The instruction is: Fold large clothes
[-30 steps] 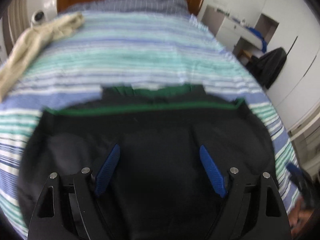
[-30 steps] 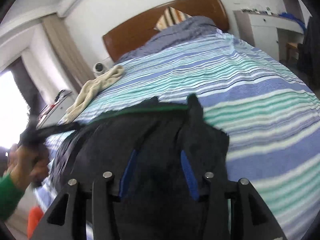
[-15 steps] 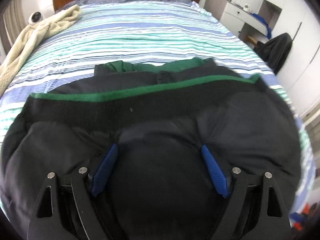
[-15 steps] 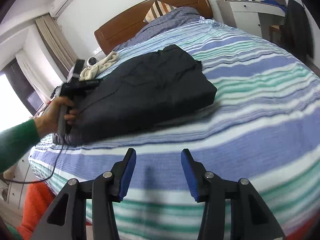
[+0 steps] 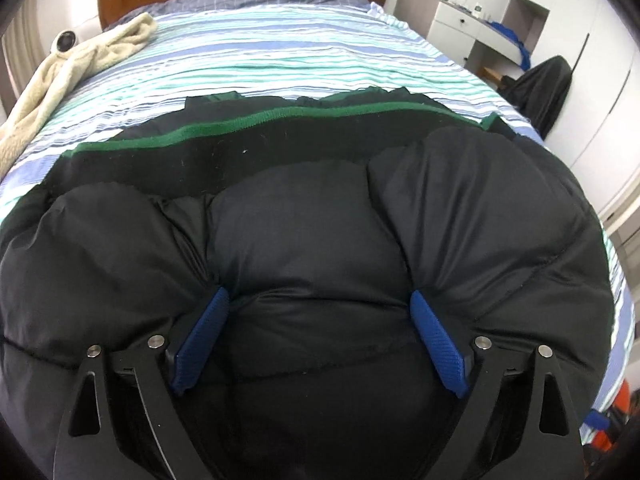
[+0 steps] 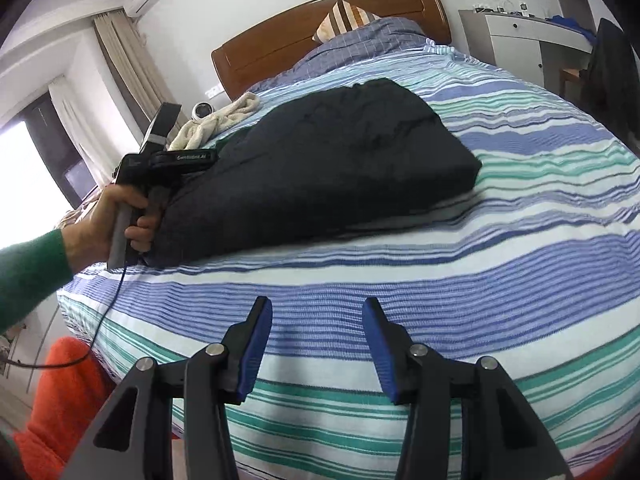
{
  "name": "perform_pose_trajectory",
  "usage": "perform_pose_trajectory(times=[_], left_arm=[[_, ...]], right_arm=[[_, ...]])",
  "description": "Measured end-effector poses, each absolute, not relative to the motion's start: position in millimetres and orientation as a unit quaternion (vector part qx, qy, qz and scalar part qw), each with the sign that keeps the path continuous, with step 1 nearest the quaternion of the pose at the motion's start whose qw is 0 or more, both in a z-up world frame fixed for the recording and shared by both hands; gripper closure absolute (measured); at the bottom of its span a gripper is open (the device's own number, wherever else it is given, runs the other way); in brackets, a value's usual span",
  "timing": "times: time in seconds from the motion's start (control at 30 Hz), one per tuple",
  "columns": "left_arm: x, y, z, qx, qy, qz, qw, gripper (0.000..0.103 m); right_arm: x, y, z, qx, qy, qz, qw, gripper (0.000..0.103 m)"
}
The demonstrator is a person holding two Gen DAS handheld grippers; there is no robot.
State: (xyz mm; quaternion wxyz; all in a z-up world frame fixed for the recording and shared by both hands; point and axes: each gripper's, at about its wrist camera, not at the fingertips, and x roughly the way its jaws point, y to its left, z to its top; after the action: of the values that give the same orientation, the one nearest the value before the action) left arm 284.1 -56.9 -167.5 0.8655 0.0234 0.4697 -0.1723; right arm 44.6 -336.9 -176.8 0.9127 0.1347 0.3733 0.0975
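A black puffy jacket [image 5: 320,216] with a green-trimmed hem lies folded into a thick block on the striped bed [image 5: 280,52]. My left gripper [image 5: 318,312] is open, its blue fingers pressed into the near edge of the jacket with padding bulging between them. In the right wrist view the jacket [image 6: 328,168] lies across the bed's middle, and the left gripper's body, held by a hand, sits at the jacket's left end. My right gripper [image 6: 318,320] is open and empty, above bare bedspread [image 6: 440,280] in front of the jacket.
A cream towel [image 5: 72,64] lies at the bed's far left, near a small round camera [image 5: 64,42]. Wooden headboard [image 6: 320,28] and pillows are at the far end. A white desk [image 6: 532,40] and a dark chair [image 6: 608,72] stand to the right. Something orange [image 6: 64,392] is at the bed's near-left corner.
My right gripper let go of the jacket and pulled back off it to the bed's near side. My left gripper sank lower into the jacket's edge.
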Motion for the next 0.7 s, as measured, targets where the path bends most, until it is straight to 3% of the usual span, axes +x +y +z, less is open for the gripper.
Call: perform_pose_trajectory(times=[0.13, 0.23, 0.63, 0.7], left_arm=[[269, -51, -148, 0.010, 0.473, -0.175, 0.863, 0.017], [240, -43, -134, -0.016, 0.454, -0.206, 0.867, 0.014], [232, -57, -167, 0.040, 0.445, -0.178, 0.877, 0.011], [227, -55, -160, 0.035, 0.449, -0.175, 0.875, 0.017]], right_arm=[[41, -336, -174, 0.127, 0.368, 0.100, 0.916, 0.055], [37, -337, -174, 0.126, 0.365, 0.103, 0.917, 0.055], [37, -338, -178, 0.135, 0.362, 0.107, 0.916, 0.054], [36, -339, -177, 0.138, 0.361, 0.106, 0.916, 0.054]])
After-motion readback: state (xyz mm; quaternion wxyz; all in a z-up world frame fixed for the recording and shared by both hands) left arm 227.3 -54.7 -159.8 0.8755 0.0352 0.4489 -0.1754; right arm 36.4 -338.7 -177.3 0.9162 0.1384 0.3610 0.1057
